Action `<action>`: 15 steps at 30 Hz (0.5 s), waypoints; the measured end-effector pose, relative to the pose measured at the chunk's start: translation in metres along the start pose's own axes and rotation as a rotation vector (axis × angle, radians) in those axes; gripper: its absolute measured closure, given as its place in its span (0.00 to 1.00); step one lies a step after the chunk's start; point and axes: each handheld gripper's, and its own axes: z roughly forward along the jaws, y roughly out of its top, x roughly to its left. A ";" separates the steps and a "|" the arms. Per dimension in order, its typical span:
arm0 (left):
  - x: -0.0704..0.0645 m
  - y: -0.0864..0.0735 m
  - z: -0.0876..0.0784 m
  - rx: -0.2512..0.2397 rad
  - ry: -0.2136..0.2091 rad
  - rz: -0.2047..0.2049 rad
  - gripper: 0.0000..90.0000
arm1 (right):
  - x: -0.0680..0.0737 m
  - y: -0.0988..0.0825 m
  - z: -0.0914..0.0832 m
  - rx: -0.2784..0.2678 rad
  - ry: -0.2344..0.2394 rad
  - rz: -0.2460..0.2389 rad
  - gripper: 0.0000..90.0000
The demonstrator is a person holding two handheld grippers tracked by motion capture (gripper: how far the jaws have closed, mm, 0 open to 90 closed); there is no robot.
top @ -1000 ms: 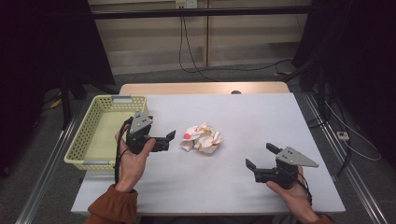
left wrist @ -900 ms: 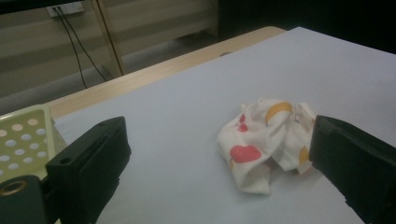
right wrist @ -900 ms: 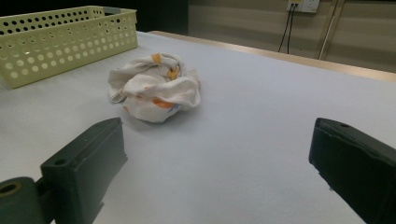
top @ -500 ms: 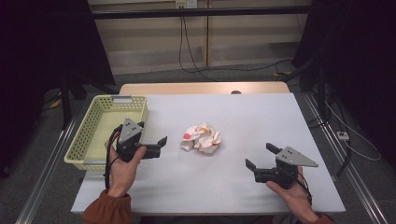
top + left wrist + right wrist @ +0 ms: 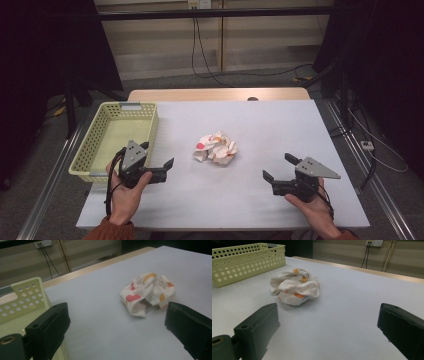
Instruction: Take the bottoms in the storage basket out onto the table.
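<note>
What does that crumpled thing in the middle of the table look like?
Find the white table, then look between the yellow basket on the left and the right claw. There lies a scrunched-up cloth. It is soft and white with red and orange patches, unlike the hard holey basket and the black claws.

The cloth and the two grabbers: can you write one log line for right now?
left gripper: open, empty | right gripper: open, empty | crumpled cloth: on table, between them, untouched | basket: left edge
</note>
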 end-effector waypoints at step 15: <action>0.002 -0.024 -0.011 0.024 0.009 -0.054 0.06 | 0.000 0.000 0.000 0.001 -0.002 0.001 0.04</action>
